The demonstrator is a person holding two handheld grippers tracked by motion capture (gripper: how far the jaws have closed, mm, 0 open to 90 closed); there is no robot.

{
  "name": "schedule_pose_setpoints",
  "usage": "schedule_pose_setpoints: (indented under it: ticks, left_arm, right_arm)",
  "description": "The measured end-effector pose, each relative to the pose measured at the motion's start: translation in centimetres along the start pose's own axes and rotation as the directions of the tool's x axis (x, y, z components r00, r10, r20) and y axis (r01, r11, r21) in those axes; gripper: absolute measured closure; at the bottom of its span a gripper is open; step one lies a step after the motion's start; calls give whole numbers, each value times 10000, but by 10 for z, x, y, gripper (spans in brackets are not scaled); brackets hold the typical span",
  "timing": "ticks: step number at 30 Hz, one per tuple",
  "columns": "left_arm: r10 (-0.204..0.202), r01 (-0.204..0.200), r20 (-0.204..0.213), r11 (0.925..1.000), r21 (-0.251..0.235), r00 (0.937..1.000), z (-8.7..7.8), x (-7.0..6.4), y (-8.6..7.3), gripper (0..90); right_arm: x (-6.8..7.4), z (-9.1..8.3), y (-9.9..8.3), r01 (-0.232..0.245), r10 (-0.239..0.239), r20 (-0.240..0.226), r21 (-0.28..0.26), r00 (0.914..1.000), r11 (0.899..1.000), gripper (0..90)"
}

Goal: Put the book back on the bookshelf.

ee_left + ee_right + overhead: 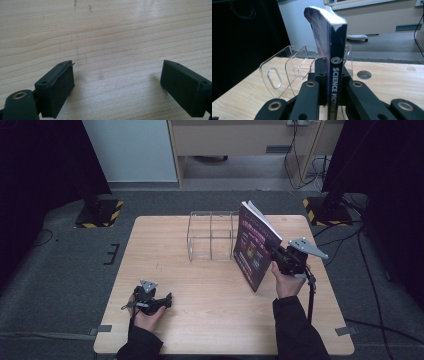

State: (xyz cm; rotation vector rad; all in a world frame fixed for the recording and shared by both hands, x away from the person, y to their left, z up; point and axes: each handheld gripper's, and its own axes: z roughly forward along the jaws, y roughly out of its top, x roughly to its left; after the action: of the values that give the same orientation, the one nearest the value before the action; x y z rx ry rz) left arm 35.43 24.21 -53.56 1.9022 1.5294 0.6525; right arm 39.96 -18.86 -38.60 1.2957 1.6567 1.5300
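A dark paperback book (252, 247) with a purple cover is held upright above the table, to the right of a clear acrylic rack (212, 235). My right gripper (276, 253) is shut on its spine edge. In the right gripper view the book's spine (335, 62), lettered "SCIENCE FICTION", rises between the jaws, with the rack (284, 72) behind and to the left. My left gripper (166, 299) rests low near the table's front left, held in a hand. Its jaws stand wide apart over bare wood (117, 75), with nothing between them.
The wooden table (200, 285) has a round cable hole (364, 74) near its far edge. Black stands with yellow-striped bases (100, 212) flank the table on the floor. A cable hangs from the right gripper past the table's right edge.
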Motion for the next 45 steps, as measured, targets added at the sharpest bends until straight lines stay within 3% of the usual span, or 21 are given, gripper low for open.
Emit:
schedule_pose_setpoints:
  ticks: [10, 20, 29, 33, 39, 45]
  left_arm:
    - [-8, 8, 4, 10000, -6, 10000, 0, 0, 0, 109]
    - [5, -5, -3, 10000, -3, 10000, 0, 0, 0, 108]
    - [6, -6, -1, 10000, -4, 10000, 0, 0, 0, 108]
    - [3, -3, -6, 10000, -9, 10000, 0, 0, 0, 108]
    - [4, -4, -7, 10000, -7, 10000, 0, 0, 0, 108]
    - [4, -4, -6, 10000, -7, 10000, 0, 0, 0, 108]
  right_arm:
    - [0, 21, 17, 141, -120, 296, -691, 9995, 9975, 844]
    - [-5, 45, 23, 164, -111, 582, -904, 9982, 9958, 844]
    - [-5, 62, 21, 205, -127, 732, -1071, 9972, 9940, 844]
    - [-2, 68, 16, 440, -351, 919, -966, 9951, 9944, 844]
    - [-2, 70, 9, 336, -226, 1031, -1064, 9944, 9937, 844]
    - [-1, 72, 5, 560, -376, 1399, -1301, 9895, 9899, 844]
